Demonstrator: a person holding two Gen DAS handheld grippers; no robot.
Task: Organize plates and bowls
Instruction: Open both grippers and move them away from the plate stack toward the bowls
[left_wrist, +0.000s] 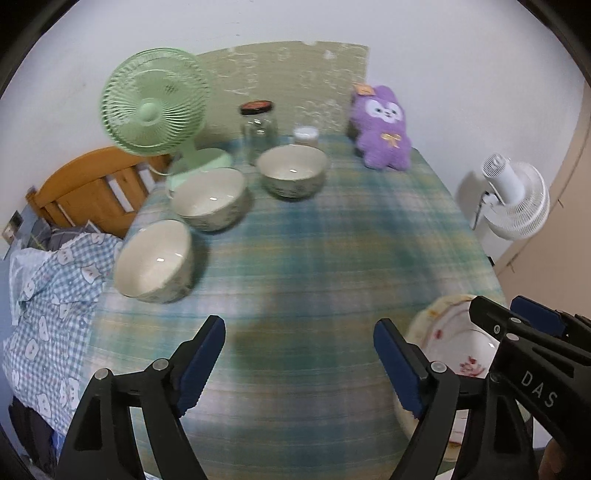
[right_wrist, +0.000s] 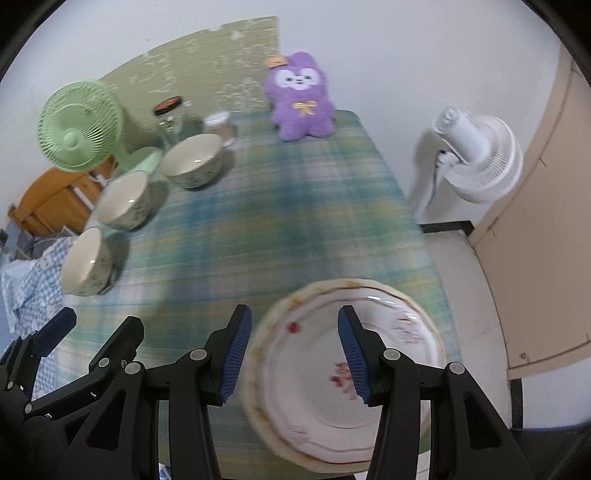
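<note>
1. the plates (right_wrist: 343, 387) sit at the near right corner of the worktop (right_wrist: 258, 229), a shallow stack by the look of the doubled rims, glossy white ceramic with wavy gilt edges and small red flower prints
2. the right tongs (right_wrist: 293, 354) hover over the stack's left part, splayed wide and holding nothing; one blue ribbed pad is above the left rim, the other above the well
3. the left tongs (left_wrist: 299, 365) are likewise released and empty, over bare cloth just left of the plates
4. three bowls (left_wrist: 208, 197) stand well apart from the plates along the far left: deep, round, cream glazed, faint pattern outside
5. judgement: the step looks like an approach to the plates, nothing gripped yet; next the right tongs need to straddle a rim and clench
6. the cloth is a soft green-blue plaid; a green fan (left_wrist: 155, 103), glass jar (left_wrist: 258, 129) and purple plush (left_wrist: 382, 125) stand at the back
</note>
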